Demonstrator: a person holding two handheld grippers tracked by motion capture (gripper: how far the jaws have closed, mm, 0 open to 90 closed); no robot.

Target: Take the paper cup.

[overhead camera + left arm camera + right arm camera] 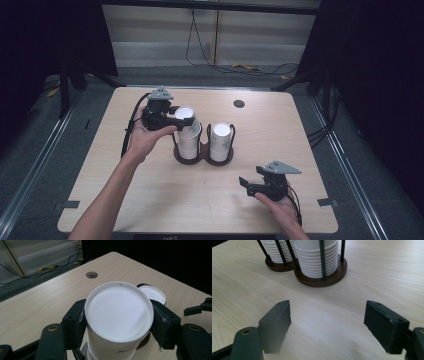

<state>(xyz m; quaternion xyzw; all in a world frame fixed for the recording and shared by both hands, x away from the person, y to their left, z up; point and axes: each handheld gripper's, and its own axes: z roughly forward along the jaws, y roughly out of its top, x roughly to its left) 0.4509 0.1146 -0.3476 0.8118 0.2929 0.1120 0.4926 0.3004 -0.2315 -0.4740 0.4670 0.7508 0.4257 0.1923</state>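
At the centre of the high view, the top cup (119,315) of the left stack in the holder (202,156) is pinched by the left gripper (181,122) fingers. 2 nested cups could be lifted together, or the wall crushed. The right gripper (250,186) fingers are spread over bare worktop (150,200).

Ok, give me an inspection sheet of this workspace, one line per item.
Surface: pale wood table with a round cable hole.
Job's things: upside-down paper cups in two stacks in a dark twin cup holder; top cup of the left stack gripped.
Clutter: nothing seen.
Grippers: left tool shut on the top cup; right tool open over bare table.
Cables: black cables and a yellow piece on the floor behind the table.
Surroundings: dark curtains, grey floor.
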